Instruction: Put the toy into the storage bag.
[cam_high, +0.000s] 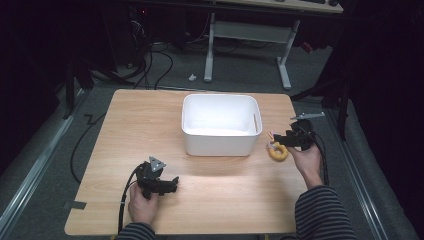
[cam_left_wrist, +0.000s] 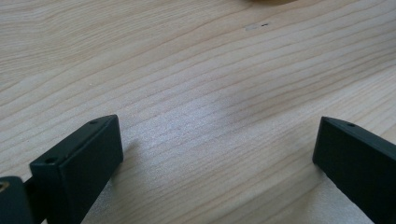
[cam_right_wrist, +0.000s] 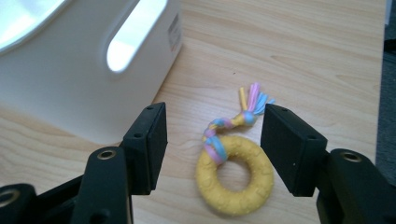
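Note:
A yellow ring toy (cam_high: 278, 151) with a braided pink, blue and yellow tail lies flat on the wooden table (cam_high: 225, 200), just right of a white bin (cam_high: 220, 141). My right gripper (cam_high: 277, 140) hovers over it, pointing left toward the bin. In the right gripper view the ring (cam_right_wrist: 236, 179) and its tail (cam_right_wrist: 233, 122) sit between the two black jaws of the right gripper (cam_right_wrist: 215, 127); the pads stand apart from the toy and do not touch it. My left gripper (cam_high: 174, 184) rests at the front left, jaws wide (cam_left_wrist: 217, 140) over bare wood.
The bin's side wall with its handle slot (cam_right_wrist: 135, 37) stands close to the left jaw of my right gripper. The table's right edge (cam_high: 300, 150) runs just beyond the right hand. A desk frame and cables stand on the floor behind the table.

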